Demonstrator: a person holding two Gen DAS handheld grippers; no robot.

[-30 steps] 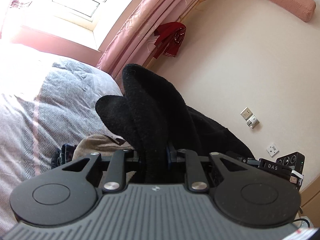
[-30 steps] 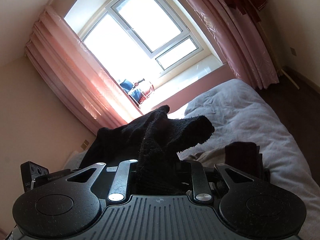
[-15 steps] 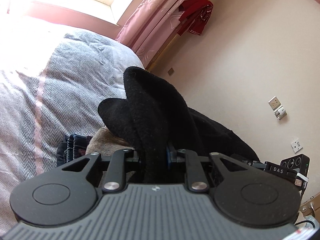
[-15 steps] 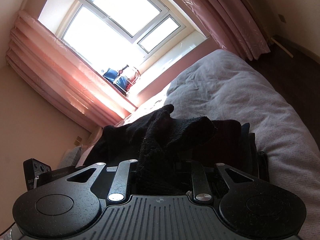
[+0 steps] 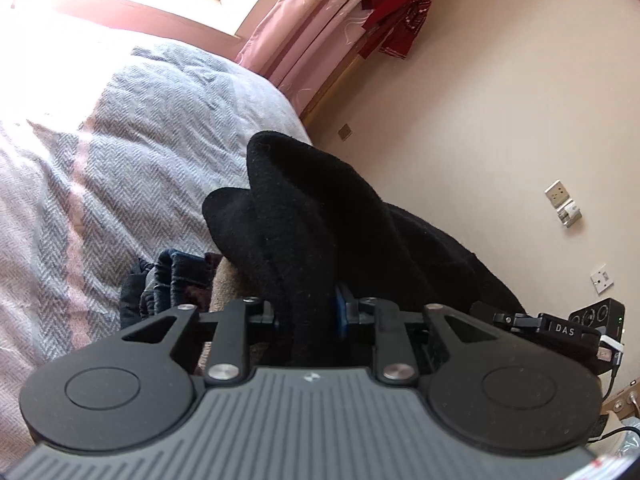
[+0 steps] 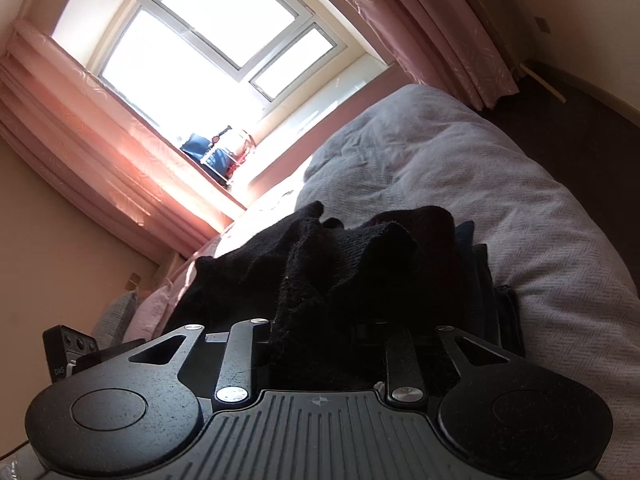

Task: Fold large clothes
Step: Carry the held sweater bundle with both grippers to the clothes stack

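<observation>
Bed [image 5: 120,152] under stacked folded clothes [image 5: 172,276]. Black knit garment [image 5: 312,216] bunched between both claws, spanning them, over stack. Right claw [image 6: 324,324] jaws just widening, grip probably slack; left claw [image 5: 308,312] narrow, easing, fabric between.

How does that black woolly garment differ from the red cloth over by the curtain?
The black garment is plain and dark; the red cloth carries a pale patterned edge. The black garment is bunched up close to the camera, near folded clothes on the bed; the red cloth hangs high beside the pink curtain. Both are soft, crumpled fabric.
</observation>
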